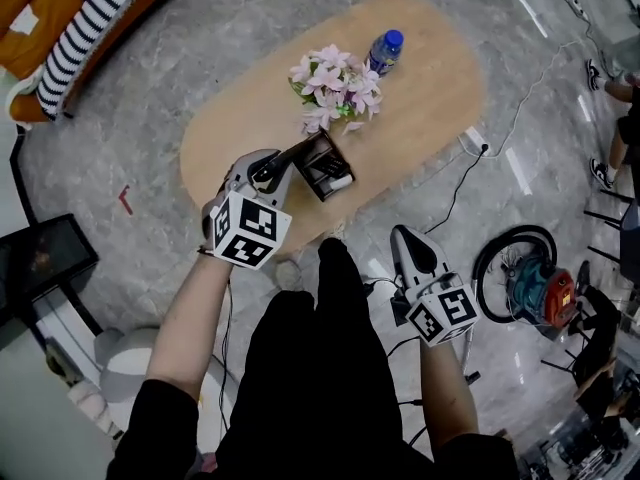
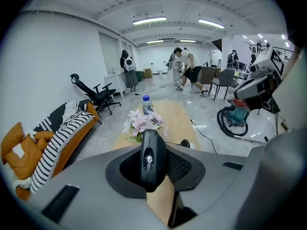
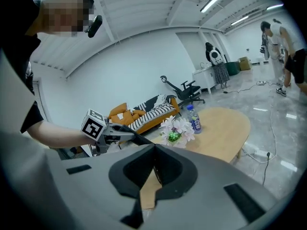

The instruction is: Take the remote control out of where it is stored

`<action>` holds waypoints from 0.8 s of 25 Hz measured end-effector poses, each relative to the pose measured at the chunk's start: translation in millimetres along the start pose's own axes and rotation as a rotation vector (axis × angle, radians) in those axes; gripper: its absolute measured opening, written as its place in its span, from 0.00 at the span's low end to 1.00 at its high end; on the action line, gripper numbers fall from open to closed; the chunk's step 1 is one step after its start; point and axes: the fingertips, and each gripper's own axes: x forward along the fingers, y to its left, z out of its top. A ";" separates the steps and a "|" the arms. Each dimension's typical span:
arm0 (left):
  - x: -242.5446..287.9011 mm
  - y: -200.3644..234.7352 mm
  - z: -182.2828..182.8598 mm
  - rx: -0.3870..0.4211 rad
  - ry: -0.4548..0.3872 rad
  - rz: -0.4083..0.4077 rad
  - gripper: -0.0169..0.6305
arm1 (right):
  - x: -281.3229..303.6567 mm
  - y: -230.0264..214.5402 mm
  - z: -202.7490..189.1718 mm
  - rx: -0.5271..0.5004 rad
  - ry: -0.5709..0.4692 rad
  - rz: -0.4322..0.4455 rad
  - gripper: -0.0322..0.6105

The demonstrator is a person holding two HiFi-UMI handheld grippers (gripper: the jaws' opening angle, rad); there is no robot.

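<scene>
Left gripper (image 2: 154, 166) is clamping the remote (image 2: 152, 150) at frame centre, just upper left of the holder (image 1: 335, 178). Right gripper (image 3: 154, 171) is hanging closed, empty. The remote is likely light, rigid and smooth, so grip it mid-body.

I see a grey marble floor (image 1: 150, 98) under an oval wooden worktop (image 1: 430, 78). An orange sofa (image 1: 40, 13) with a striped blanket (image 1: 90, 18) sits nearby, a black office chair (image 2: 93, 92) by white walls (image 3: 134, 66), strip lights (image 2: 149, 20) overhead.
</scene>
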 end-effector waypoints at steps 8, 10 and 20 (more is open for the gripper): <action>-44.3 43.4 -25.8 -0.084 -0.032 0.125 0.17 | 46.9 31.1 4.5 -0.063 0.043 0.107 0.06; -49.4 51.0 -45.5 -0.121 -0.014 0.149 0.17 | 61.3 39.4 1.4 -0.086 0.068 0.142 0.06; -46.3 67.3 -139.0 -0.274 0.096 0.214 0.17 | 132.0 66.9 -21.1 -0.146 0.173 0.275 0.06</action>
